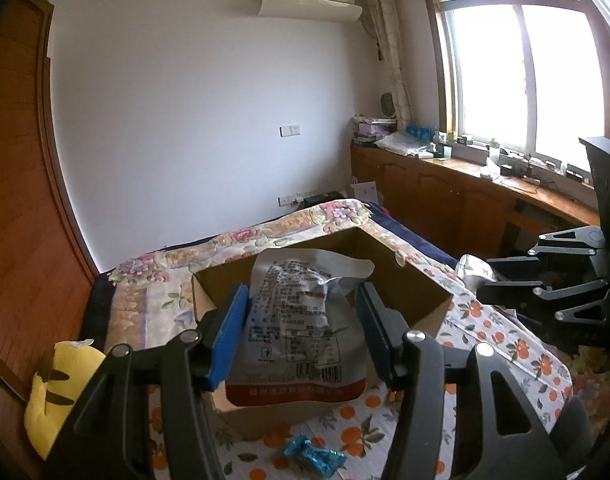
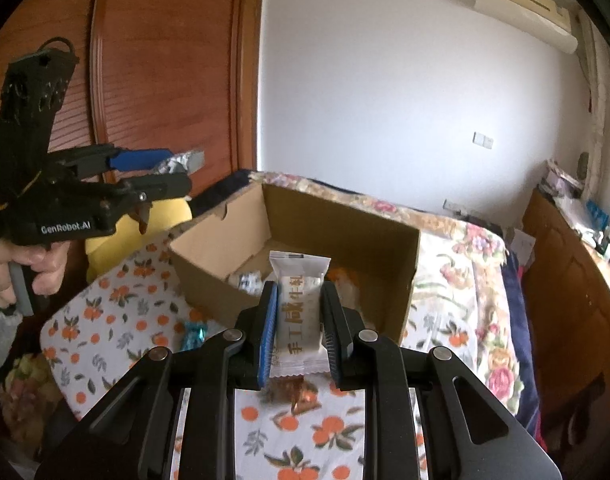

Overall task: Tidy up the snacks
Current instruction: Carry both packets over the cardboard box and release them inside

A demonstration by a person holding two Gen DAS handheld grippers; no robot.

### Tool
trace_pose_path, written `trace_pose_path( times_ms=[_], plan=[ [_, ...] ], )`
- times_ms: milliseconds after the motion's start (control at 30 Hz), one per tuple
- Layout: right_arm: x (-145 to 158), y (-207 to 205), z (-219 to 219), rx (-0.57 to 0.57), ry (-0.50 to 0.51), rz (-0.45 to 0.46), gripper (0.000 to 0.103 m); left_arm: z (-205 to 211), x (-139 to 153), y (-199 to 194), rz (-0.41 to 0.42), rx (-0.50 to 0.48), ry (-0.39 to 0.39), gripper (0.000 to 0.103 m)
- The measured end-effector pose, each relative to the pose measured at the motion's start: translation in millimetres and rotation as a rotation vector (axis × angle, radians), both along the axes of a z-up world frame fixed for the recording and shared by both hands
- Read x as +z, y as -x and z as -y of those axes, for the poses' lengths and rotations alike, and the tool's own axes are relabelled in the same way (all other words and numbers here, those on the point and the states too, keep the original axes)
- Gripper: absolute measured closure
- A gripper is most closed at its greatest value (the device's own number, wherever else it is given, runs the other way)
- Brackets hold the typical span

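On the left, the left gripper (image 1: 301, 332), marked "GenRobot.AI" on its body, pinches a crinkled silver snack bag (image 1: 297, 320) upright, its long axis vertical, directly over the near edge of the open cardboard box (image 1: 409, 284). On the right, the right gripper (image 2: 299, 332) is pressed shut on a small white snack packet (image 2: 299, 308) printed with Chinese characters. The box lies just ahead and below both; neither looks clearly nearer.

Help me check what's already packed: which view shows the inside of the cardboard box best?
The right wrist view: it looks down into the cardboard box, showing wrapped snacks on its floor beyond the small white packet held by the right gripper. In the left wrist view, the grey pouch held by the left gripper hides most of the interior.
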State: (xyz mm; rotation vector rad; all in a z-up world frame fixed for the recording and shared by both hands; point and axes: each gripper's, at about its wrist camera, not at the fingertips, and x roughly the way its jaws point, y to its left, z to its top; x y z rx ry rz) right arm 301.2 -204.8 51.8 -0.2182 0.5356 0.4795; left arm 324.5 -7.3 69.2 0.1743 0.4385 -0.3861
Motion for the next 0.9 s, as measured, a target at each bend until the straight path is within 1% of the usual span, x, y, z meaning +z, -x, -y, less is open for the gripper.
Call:
trace_pose_path(
  times_ms=[100,200,500,733,900],
  plan=[
    [0.7,-13.6,-1.5,0.005,-0.006,0.003,0.083,-0.4,-5.2,-13.6,-0.014,0.003,0.014,0.047],
    [-5.7,-28.3,-3.8,0.008,0.000,-0.006,0.083,0.5,-18.6,-33.1,-0.043,0.008,0.022,0.047],
    [-43.0,-86.3,-9.7,0.010,0.003,-0.058,0.083,3.3,-68.4,-84.1,-0.147,0.028,0.039,0.047],
    [-78.5,-132.6,-13.2,0.014,-0.020,-0.121,0.083,6.9,-99.0,-107.2,-0.207,0.036,0.030,0.047],
    [-93.9,-146.2,-20.6,0.026,-0.021,-0.142,0.083,11.8,-112.6,-110.2,-0.245,0.021,0.034,0.047]
  ],
)
